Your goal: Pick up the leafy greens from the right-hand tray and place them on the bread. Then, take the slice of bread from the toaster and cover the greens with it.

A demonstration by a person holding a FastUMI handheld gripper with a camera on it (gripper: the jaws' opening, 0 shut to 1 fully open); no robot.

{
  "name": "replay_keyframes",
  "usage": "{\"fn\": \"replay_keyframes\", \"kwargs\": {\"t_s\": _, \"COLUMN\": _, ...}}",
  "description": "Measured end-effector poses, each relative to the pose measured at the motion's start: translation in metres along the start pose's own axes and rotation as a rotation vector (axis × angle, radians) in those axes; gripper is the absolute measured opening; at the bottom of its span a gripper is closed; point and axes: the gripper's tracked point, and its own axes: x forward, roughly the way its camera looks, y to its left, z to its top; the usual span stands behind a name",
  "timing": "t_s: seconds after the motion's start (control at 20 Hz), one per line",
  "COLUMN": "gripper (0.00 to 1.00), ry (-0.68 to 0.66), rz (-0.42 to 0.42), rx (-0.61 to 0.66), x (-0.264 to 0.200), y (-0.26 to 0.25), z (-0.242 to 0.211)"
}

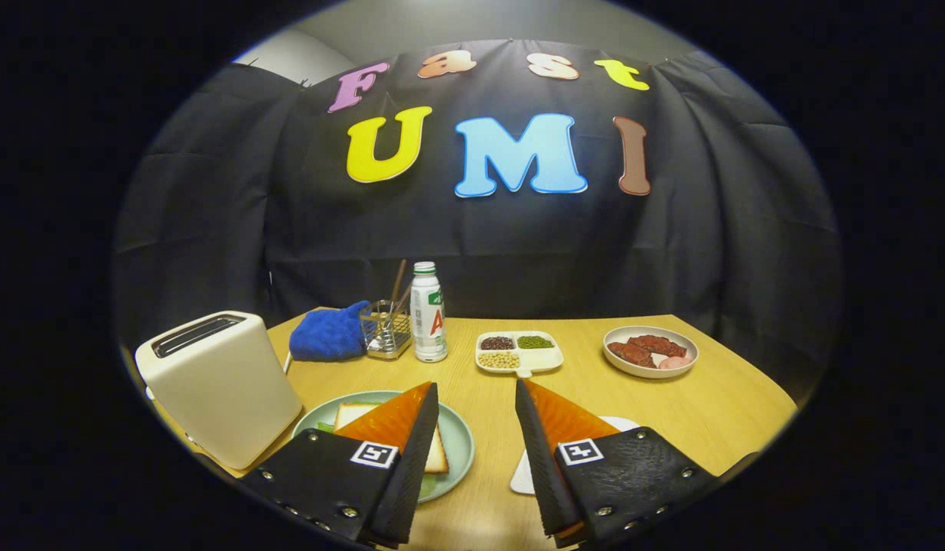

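Bread slice [350, 417] lies on a pale green plate [458, 436] near the table's [671, 413] front edge, green leaf showing at the plate's near rim and beside the slice (greens [426, 484] partly hidden behind the left finger). Gripper [476, 398] hovers above the table, fingers spread apart, nothing between them. White tray [524, 473] sits under the right finger, contents hidden. Cream toaster [216, 383] stands at the table's left edge, just beside the plate; slot contents cannot be told. Toward the back edge: blue oven mitt [327, 333], wire utensil holder [386, 329], white bottle [428, 314], divided dish of beans [518, 352], bowl of sliced meat [650, 350].
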Motion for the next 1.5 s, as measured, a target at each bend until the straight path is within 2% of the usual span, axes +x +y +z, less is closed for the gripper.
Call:
{"fn": "replay_keyframes", "kwargs": {"t_s": 0.2, "gripper": 0.62, "ry": -0.036, "rz": -0.06, "rx": 0.023, "x": -0.007, "y": -0.042, "z": 0.011}}
{"fn": "replay_keyframes", "kwargs": {"t_s": 0.5, "gripper": 0.62, "ry": -0.075, "rz": -0.105, "rx": 0.048, "x": -0.013, "y": -0.091, "z": 0.017}}
{"fn": "replay_keyframes", "kwargs": {"t_s": 0.65, "gripper": 0.62, "ry": -0.077, "rz": -0.051, "rx": 0.108, "x": -0.012, "y": -0.114, "z": 0.015}}
{"fn": "replay_keyframes", "kwargs": {"t_s": 0.8, "gripper": 0.62, "ry": -0.119, "rz": -0.093, "rx": 0.067, "x": -0.014, "y": -0.171, "z": 0.017}}
{"fn": "replay_keyframes", "kwargs": {"t_s": 1.05, "gripper": 0.62, "ry": -0.242, "rz": -0.077, "rx": -0.078, "x": -0.042, "y": -0.239, "z": 0.022}}
{"fn": "replay_keyframes", "kwargs": {"t_s": 1.2, "gripper": 0.61, "ry": -0.289, "rz": -0.077, "rx": -0.09, "x": -0.055, "y": -0.295, "z": 0.03}}
{"fn": "replay_keyframes", "kwargs": {"t_s": 1.3, "gripper": 0.61, "ry": -0.27, "rz": -0.117, "rx": -0.106, "x": -0.058, "y": -0.343, "z": 0.027}}
{"fn": "replay_keyframes", "kwargs": {"t_s": 1.5, "gripper": 0.62, "ry": -0.261, "rz": -0.111, "rx": -0.087, "x": -0.065, "y": -0.411, "z": 0.023}}
